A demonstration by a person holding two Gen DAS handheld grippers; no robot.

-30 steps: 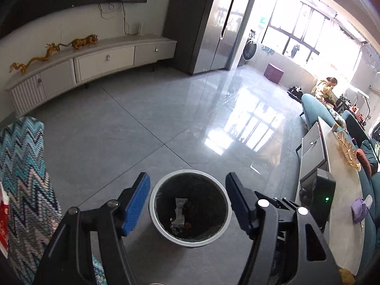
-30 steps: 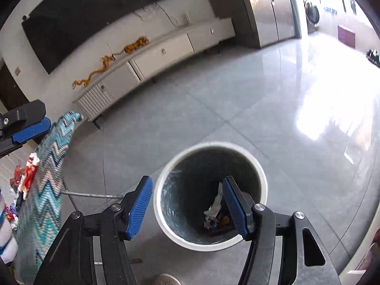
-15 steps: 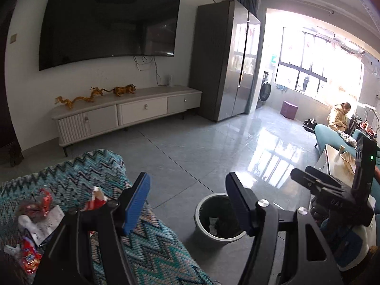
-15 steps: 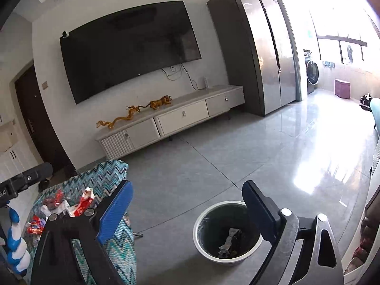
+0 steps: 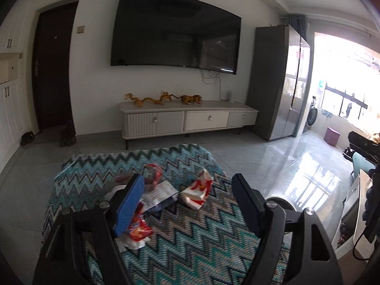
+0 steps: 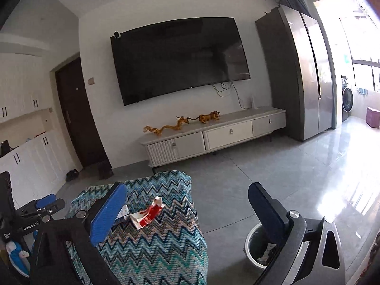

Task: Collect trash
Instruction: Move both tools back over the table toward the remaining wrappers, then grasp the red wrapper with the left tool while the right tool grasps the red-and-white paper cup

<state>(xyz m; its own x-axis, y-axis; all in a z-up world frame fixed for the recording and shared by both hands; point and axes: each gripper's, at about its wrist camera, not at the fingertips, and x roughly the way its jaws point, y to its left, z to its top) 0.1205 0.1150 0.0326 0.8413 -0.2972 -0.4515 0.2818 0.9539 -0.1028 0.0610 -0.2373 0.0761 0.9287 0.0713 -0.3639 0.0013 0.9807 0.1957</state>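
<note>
Now our left tongs (image 5: 187, 201) stand open with nothing between the jaws, which have just been spreading wider; they hang over a surface (image 5: 190, 237) draped in a teal zigzag cloth. Our right tongs (image 6: 187, 211) are open too, as wide as they go and empty, the jaws having just been opening. Past the left tongs' blue pad we see the trash lying on the cloth: a red and white crumpled wrapper (image 5: 198, 190) near the middle, a white printed packet (image 5: 159, 196) just beside it, a red snack wrapper (image 5: 139, 230) nearer to us and a red wrapper (image 5: 154, 173) further back. From the right wrist view the red and white wrapper (image 6: 148, 215) lies between the jaws but well ahead of them. Beside the surface, on the grey tiled floor (image 6: 237, 190), stands the white-rimmed bin (image 6: 253, 244), partly behind the right jaw, with some paper scraps inside.
</note>
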